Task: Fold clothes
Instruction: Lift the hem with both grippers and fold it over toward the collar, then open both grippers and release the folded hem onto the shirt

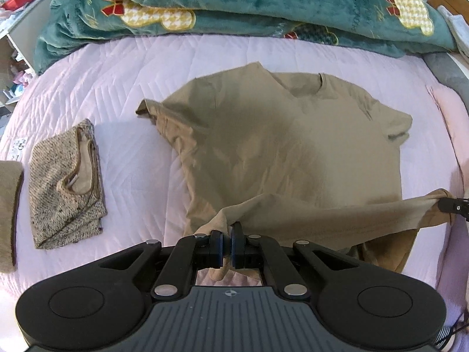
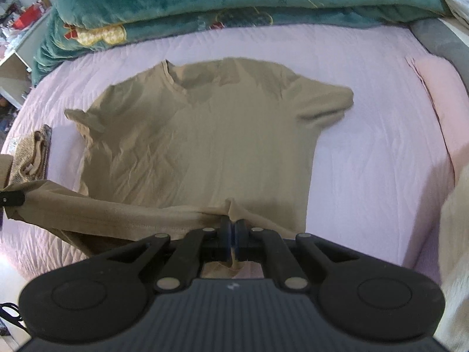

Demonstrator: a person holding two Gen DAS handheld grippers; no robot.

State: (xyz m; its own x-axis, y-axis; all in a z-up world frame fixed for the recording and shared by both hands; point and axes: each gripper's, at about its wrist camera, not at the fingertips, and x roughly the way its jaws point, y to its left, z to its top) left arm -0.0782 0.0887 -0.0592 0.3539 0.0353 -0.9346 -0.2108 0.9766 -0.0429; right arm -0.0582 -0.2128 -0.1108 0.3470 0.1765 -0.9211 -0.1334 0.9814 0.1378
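**Both claws pinch the shirt's bottom hem**

The left claw point(image 1: 228, 228) is closed on a bunch of tan cloth at the near edge of the t-shirt point(image 1: 287, 146), and the right claw point(image 2: 233, 225) is likewise clamped on the same hem further along. Between them the hem is lifted off the bed and pulled into a taut band running side to side, while the rest of the shirt lies flat.

The shirt is spread on the pink quilt point(image 1: 123, 88), directly ahead of both claws. Its long axis runs away from them: hem nearest, collar point(image 1: 321, 83) at the far end, a short sleeve out to each side. The left sleeve point(image 1: 152, 114) is rumpled and partly curled up; the right sleeve point(image 2: 325, 99) lies flatter. Each claw sits about equally near its end of the hem, so neither has the advantage. My reading is that the coming move carries the hem straight forward toward the collar, and it depends on both claws travelling evenly along that axis so the fold lands square.

To the left of the shirt, well apart from it, a speckled knitted garment point(image 1: 67, 187) lies already folded. A green plush blanket point(image 1: 234, 6) is heaped across the far end of the bed.
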